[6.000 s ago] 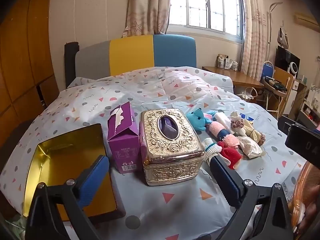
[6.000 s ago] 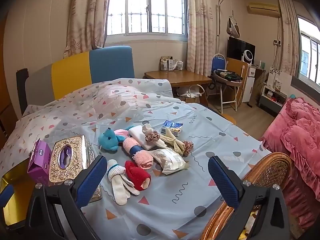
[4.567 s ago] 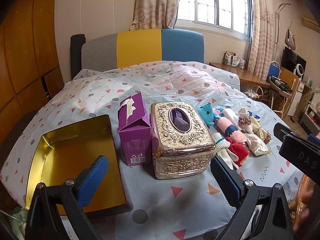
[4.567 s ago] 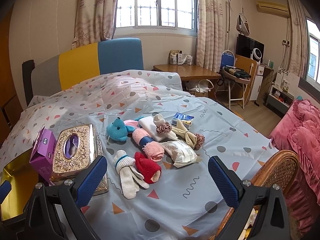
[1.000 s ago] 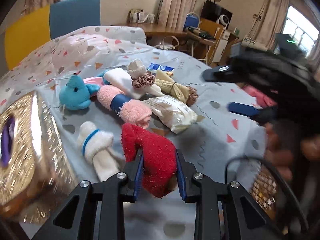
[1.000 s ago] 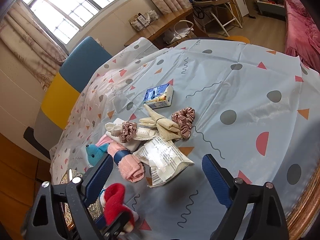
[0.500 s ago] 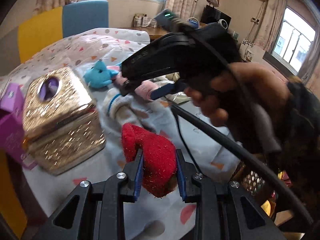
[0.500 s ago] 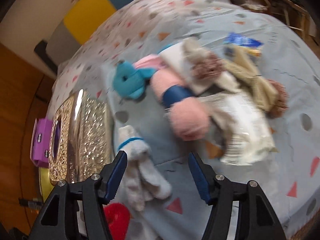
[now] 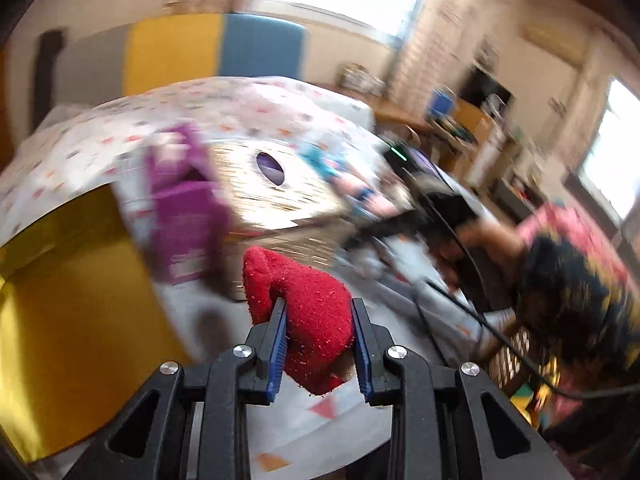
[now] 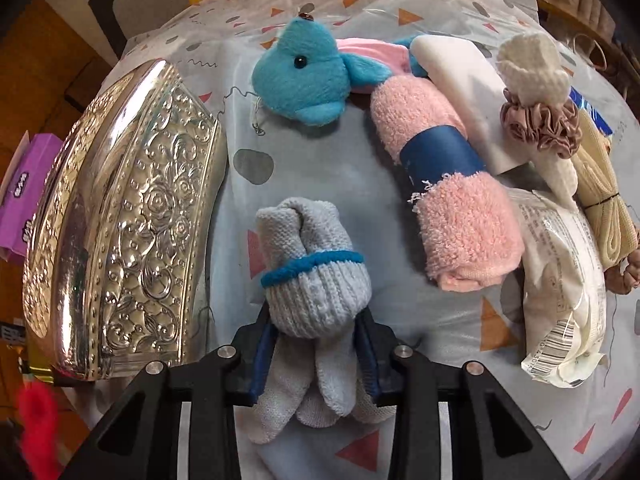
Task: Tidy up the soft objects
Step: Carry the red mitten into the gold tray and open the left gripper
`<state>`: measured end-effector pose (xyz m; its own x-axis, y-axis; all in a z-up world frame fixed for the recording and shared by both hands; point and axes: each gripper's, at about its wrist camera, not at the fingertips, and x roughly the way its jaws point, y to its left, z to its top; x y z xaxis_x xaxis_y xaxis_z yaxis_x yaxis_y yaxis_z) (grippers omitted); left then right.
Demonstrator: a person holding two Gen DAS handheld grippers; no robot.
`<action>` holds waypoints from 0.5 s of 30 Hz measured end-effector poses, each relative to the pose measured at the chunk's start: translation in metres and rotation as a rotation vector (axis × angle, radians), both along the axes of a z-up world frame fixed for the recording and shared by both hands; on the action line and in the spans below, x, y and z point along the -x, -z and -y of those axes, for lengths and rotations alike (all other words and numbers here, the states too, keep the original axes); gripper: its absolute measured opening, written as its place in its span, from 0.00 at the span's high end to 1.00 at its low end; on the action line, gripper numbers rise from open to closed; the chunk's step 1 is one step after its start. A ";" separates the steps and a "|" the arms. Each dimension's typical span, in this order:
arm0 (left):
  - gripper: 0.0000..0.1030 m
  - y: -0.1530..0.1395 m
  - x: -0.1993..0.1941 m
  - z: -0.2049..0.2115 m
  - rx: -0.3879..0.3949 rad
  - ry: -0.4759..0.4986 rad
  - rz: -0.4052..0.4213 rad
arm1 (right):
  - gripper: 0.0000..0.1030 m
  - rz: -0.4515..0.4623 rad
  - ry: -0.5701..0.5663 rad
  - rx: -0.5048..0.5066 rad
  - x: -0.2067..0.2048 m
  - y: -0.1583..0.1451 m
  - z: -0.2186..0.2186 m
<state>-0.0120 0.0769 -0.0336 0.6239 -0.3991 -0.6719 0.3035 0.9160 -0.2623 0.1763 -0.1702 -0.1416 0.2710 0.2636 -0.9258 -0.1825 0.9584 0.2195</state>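
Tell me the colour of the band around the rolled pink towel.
Dark blue: the band wraps the middle of the pink towel, clearest in the right wrist view.

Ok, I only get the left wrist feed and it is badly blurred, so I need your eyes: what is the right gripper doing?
Observer: The right gripper is closed around the rolled white gloves with the blue band, which lie on the bedsheet.
Operator: What lies just past them?
Observer: A blue plush toy, further along the fingers' direction.
Operator: And to their right?
Observer: A pink rolled towel with a dark blue band, apart from the gloves.
Operator: Is my red glove visible there?
Observer: Only a red blur at the bottom left corner; I cannot tell what it is. In your view the left gripper clamps the red glove.
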 end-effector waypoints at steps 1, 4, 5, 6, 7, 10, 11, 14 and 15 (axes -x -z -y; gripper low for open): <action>0.71 -0.004 0.000 -0.014 0.025 -0.040 -0.004 | 0.65 0.007 -0.010 0.015 0.002 0.000 -0.002; 0.71 -0.012 -0.010 -0.060 0.047 -0.201 0.010 | 0.65 0.024 -0.023 0.036 0.009 0.006 -0.016; 0.71 -0.012 -0.018 -0.077 0.051 -0.256 0.007 | 0.65 0.028 -0.029 0.042 0.011 0.006 -0.019; 0.71 -0.010 -0.025 -0.090 0.059 -0.299 0.000 | 0.65 0.034 -0.036 0.050 0.016 0.007 -0.026; 0.71 -0.007 -0.035 -0.102 0.053 -0.343 -0.013 | 0.65 0.039 -0.041 0.058 0.018 0.009 -0.031; 0.71 0.009 -0.064 -0.126 0.033 -0.424 -0.064 | 0.65 0.052 -0.058 0.081 0.024 0.011 -0.042; 0.71 0.015 -0.077 -0.133 0.038 -0.448 -0.089 | 0.65 0.054 -0.060 0.086 0.027 0.011 -0.045; 0.71 0.033 -0.120 -0.146 0.044 -0.482 -0.159 | 0.65 0.064 -0.073 0.102 0.032 0.011 -0.050; 0.71 0.037 -0.128 -0.149 0.036 -0.502 -0.169 | 0.64 0.067 -0.076 0.105 0.035 0.011 -0.053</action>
